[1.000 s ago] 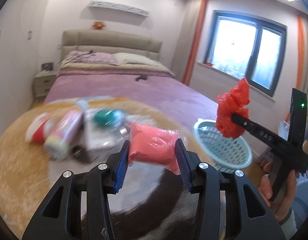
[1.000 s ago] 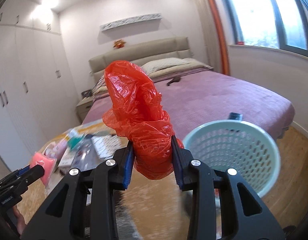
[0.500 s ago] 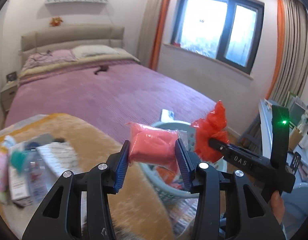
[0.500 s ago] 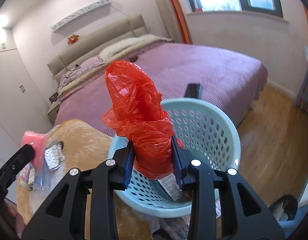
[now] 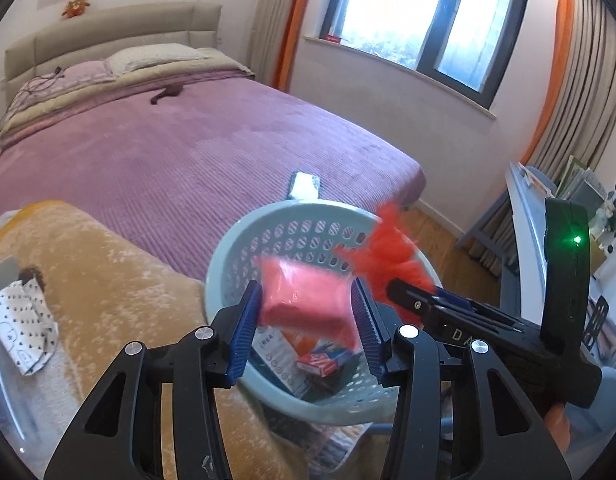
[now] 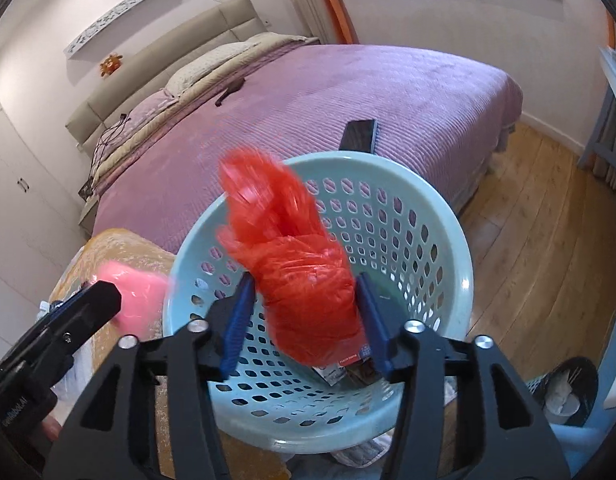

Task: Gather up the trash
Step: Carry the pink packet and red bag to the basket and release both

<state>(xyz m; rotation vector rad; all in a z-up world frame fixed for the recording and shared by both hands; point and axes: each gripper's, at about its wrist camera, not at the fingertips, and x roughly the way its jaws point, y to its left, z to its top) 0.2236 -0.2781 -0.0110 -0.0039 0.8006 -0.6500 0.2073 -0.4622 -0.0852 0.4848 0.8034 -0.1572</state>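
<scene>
Over the pale-green perforated basket (image 6: 464, 280), both my tongs are spread. My left gripper (image 5: 305, 326) has its pads apart, the pink sealed packet (image 5: 308, 304) blurred between them above the rim. My right gripper (image 6: 303, 320) is likewise parted around the crumpled red plastic bag (image 6: 295, 264), also blurred. Boxes (image 5: 320, 362) lie at the basket bottom.

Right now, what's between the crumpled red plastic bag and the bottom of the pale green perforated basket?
Only open air: in the right wrist view the crumpled red plastic bag hangs inside the pale green perforated basket, above boxes and wrappers on its bottom.
</scene>
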